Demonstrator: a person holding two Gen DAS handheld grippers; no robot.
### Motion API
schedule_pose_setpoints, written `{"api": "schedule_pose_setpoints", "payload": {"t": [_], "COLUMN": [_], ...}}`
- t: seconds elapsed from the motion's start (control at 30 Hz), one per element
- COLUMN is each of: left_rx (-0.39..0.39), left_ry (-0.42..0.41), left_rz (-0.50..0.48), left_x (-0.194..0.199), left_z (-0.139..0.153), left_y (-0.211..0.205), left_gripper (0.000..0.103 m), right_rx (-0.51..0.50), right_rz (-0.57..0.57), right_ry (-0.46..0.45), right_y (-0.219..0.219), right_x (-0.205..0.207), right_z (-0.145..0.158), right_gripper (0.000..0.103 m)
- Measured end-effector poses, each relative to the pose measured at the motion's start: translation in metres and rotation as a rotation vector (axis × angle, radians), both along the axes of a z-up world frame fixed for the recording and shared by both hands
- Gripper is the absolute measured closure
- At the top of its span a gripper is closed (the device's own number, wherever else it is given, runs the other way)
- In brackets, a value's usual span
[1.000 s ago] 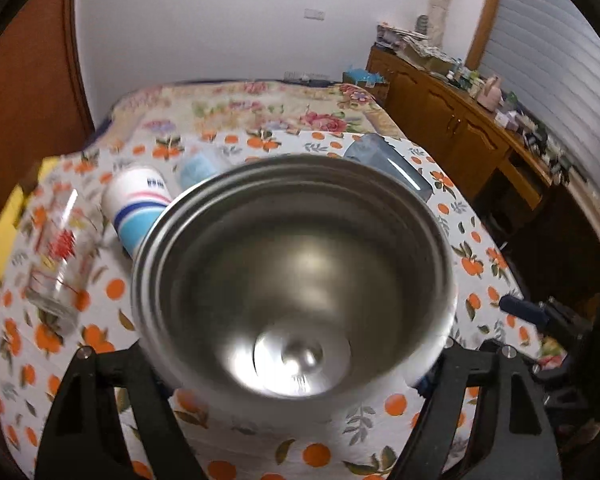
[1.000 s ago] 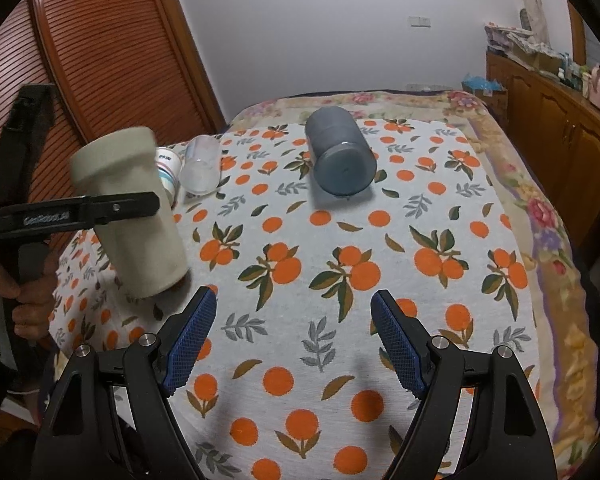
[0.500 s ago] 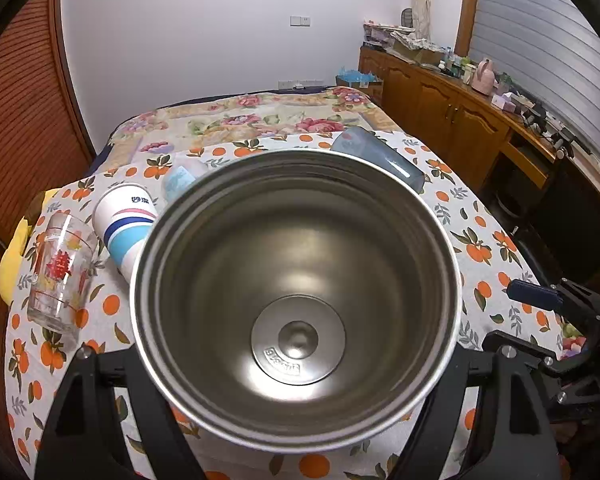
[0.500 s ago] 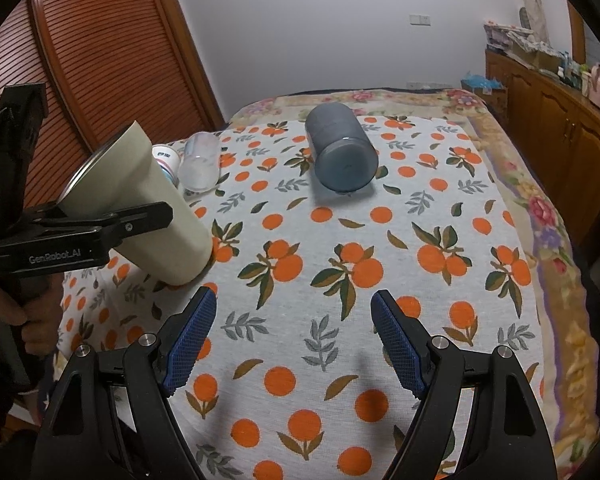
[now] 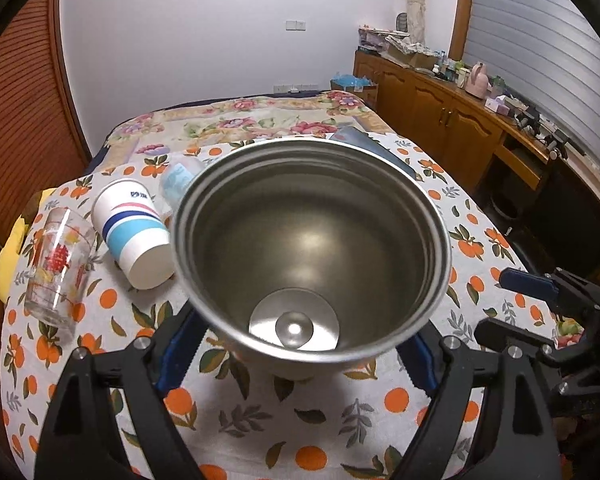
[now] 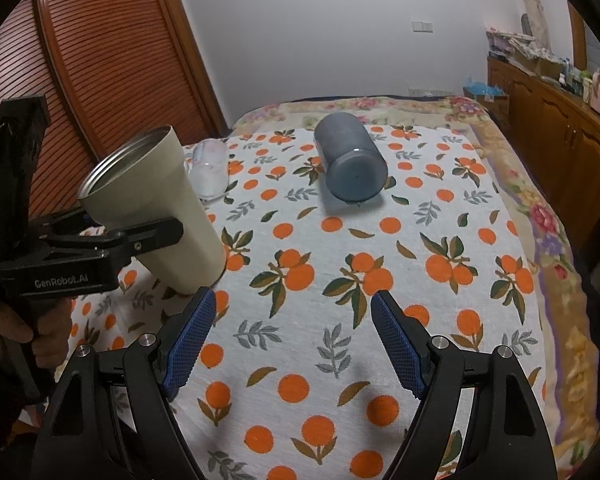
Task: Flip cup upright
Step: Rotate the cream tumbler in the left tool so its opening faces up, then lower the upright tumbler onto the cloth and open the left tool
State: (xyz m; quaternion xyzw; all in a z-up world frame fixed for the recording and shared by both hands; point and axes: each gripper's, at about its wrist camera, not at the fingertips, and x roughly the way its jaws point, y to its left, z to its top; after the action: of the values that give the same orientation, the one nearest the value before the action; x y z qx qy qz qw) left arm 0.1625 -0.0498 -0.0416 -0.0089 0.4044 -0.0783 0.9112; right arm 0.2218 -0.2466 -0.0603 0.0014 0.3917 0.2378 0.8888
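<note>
My left gripper [image 5: 300,364] is shut on a cream steel tumbler [image 5: 312,248], whose shiny open mouth fills the left wrist view. In the right wrist view the tumbler [image 6: 156,208] tilts with its mouth up and to the left, its base near or on the orange-print tablecloth [image 6: 340,280]; the left gripper [image 6: 112,240] clamps its lower body. My right gripper [image 6: 292,340] is open and empty, low over the cloth at the front.
A grey cup [image 6: 350,164] lies on its side at the back. A clear plastic cup [image 6: 210,168] lies behind the tumbler. A striped paper cup [image 5: 134,232] lies on its side and a printed glass [image 5: 56,264] stands at the left. A wooden cabinet [image 5: 460,128] is at the right.
The left gripper has rotated the tumbler from mouth-down through sideways to mouth-up and lowered it towards the cloth. The right gripper has not moved.
</note>
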Motion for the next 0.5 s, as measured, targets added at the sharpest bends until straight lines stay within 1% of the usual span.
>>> {"api": "schedule_pose_setpoints", "payload": {"t": [0.27, 0.4, 0.5], "left_rx": [-0.015, -0.023, -0.014], "left_ry": [-0.041, -0.066, -0.093], "left_rz": [0.007, 0.008, 0.006], "left_x": [-0.021, -0.034, -0.045], "left_z": [0.011, 0.017, 0.023], "left_y": [0.010, 0.017, 0.023], "left_gripper": [0.017, 0.017, 0.016], "right_rx": [0.011, 0.011, 0.022], "right_rz": [-0.009, -0.008, -0.014], "right_ry": [-0.032, -0.068, -0.098], "right_y": [0.007, 0.014, 0.018], "right_x": [-0.002, -0.008, -0.014], "right_z": [0.008, 0.016, 0.022], "right_gripper": [0.021, 0.021, 0.017]}}
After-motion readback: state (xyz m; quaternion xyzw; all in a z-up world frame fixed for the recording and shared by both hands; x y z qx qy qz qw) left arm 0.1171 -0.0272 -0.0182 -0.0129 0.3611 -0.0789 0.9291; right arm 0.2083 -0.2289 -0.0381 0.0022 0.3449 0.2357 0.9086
